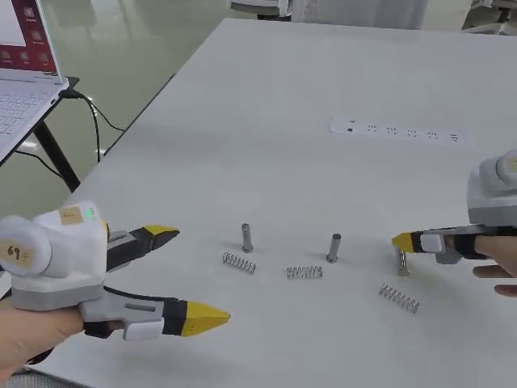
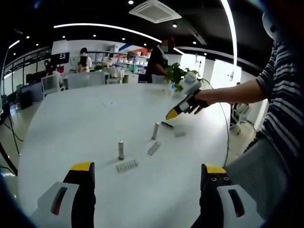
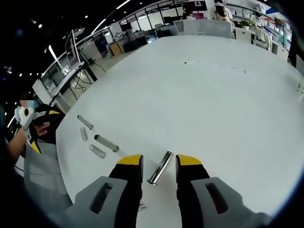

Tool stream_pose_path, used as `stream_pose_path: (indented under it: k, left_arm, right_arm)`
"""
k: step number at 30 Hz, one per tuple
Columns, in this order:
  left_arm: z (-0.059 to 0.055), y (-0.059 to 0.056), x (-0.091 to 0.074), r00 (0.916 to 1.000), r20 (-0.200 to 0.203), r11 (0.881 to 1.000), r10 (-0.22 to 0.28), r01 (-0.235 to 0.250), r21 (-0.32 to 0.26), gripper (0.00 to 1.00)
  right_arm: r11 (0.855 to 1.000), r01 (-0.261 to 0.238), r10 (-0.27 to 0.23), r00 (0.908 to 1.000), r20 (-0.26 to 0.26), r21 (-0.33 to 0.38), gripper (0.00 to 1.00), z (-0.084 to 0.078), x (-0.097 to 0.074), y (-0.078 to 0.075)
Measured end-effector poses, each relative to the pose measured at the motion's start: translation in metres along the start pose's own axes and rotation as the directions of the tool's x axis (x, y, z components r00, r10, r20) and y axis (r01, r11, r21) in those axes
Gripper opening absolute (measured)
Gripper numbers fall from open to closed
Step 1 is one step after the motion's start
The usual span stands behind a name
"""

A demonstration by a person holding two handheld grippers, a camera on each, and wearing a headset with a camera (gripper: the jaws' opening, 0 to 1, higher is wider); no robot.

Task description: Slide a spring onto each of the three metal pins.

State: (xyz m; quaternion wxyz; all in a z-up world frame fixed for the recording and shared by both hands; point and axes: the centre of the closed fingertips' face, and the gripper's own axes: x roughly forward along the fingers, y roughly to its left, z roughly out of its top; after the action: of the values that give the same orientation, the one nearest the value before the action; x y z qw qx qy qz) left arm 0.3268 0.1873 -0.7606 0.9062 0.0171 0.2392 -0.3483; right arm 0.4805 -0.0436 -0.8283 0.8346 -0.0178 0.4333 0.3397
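Plainly the move turns on the right-hand pin (image 3: pixel 160 167). It stands upright on the white worktop (image 1: pixel 266 121), in the gap between the two jaws of the right claw (image 3: pixel 159 161). In the right gripper view its shaft runs along that gap at a slight slant, with a sliver of worktop showing on either side. The jaws therefore stand partly apart and straddle the pin rather than clamp it; I cannot tell whether either one brushes the metal. In the head view this claw reaches in low from the right, with its yellow tip level with the top of the pin. The nearest spring (image 1: pixel 399 297) lies flat just in front of that pin, on the person's side and clear of it, its long axis running slantwise across the worktop. The right claw is by far the nearer to both. My guess is that only a small squeeze would grip the pin, while the spring would have to be lifted and turned upright to go over it. The middle pin (image 1: pixel 334 247) and the left-hand pin (image 1: pixel 246 237) also stand bare, each with a spring lying beside its foot. The left claw (image 1: pixel 186 275) hangs over the near left of the worktop with its jaws spread wide and nothing in them. It points toward the left-hand pin and is well apart from it.
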Motion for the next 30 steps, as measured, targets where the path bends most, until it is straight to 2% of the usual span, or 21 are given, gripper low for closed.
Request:
stream_pose_path:
  k: [10,17,21,26,28,30]
  left_arm:
    - [-0.001,0.002,-0.002,1.0000,0.005,1.000,0.006,-0.006,-0.006,0.90]
    - [-0.002,0.002,-0.003,1.0000,0.003,1.000,0.007,-0.007,-0.009,0.90]
    - [-0.002,0.001,-0.001,1.0000,0.004,1.000,0.001,-0.001,-0.010,0.89]
    - [-0.002,0.001,-0.001,1.0000,0.002,1.000,-0.002,0.002,-0.011,0.89]
    - [-0.002,0.002,-0.001,1.0000,0.005,1.000,-0.002,0.002,-0.013,0.89]
    - [-0.003,0.002,-0.001,1.0000,0.001,1.000,-0.003,0.003,-0.010,0.89]
  right_arm:
    - [0.999,0.036,-0.035,0.9985,-0.042,0.022,0.22,-0.010,0.014,-0.006]
    - [0.998,0.068,-0.069,0.9963,-0.051,-0.011,0.21,-0.011,0.017,-0.012]
    - [0.997,0.071,-0.072,0.9958,-0.056,-0.027,0.20,-0.011,0.019,-0.011]
    - [0.995,0.081,-0.085,0.9943,-0.064,-0.055,0.15,-0.012,0.021,-0.009]
    - [0.992,0.098,-0.106,0.9907,-0.086,-0.084,0.13,-0.017,0.020,-0.012]
    - [0.991,0.095,-0.102,0.9917,-0.077,-0.093,0.12,-0.016,0.018,-0.011]
